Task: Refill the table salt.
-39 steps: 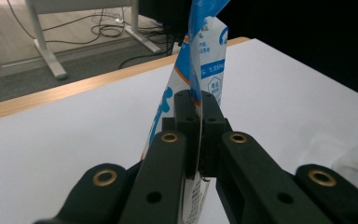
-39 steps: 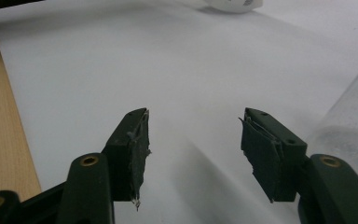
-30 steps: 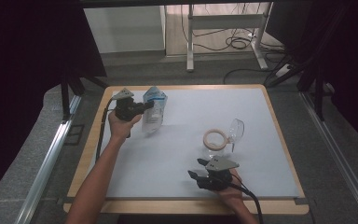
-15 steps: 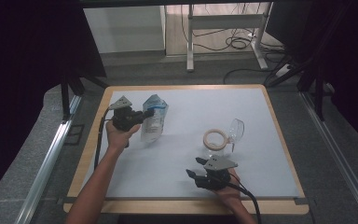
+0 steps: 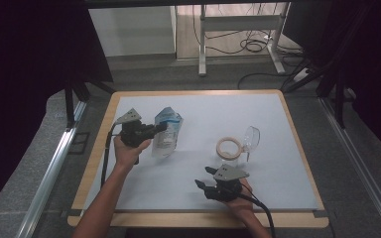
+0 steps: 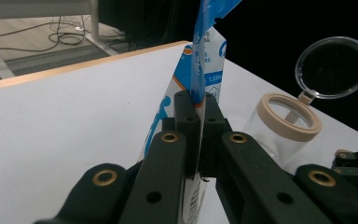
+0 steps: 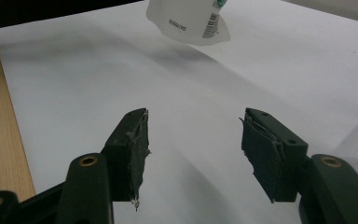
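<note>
The blue-and-white pouch (image 5: 167, 133) hung above the left half of the worktop (image 5: 287, 148), gripped near its top edge by the left tool (image 5: 159, 127), whose jaws were clamped tight on the film. To its right stood a clear jar (image 5: 229, 148) with a beige rim, its hinged lid (image 5: 251, 137) swung open. The right tool (image 5: 203, 177) rested near the front edge, jaws parted and empty. The step in hand appeared to be carrying the pouch to the jar; the next move would call for bringing its mouth over the rim.
</note>
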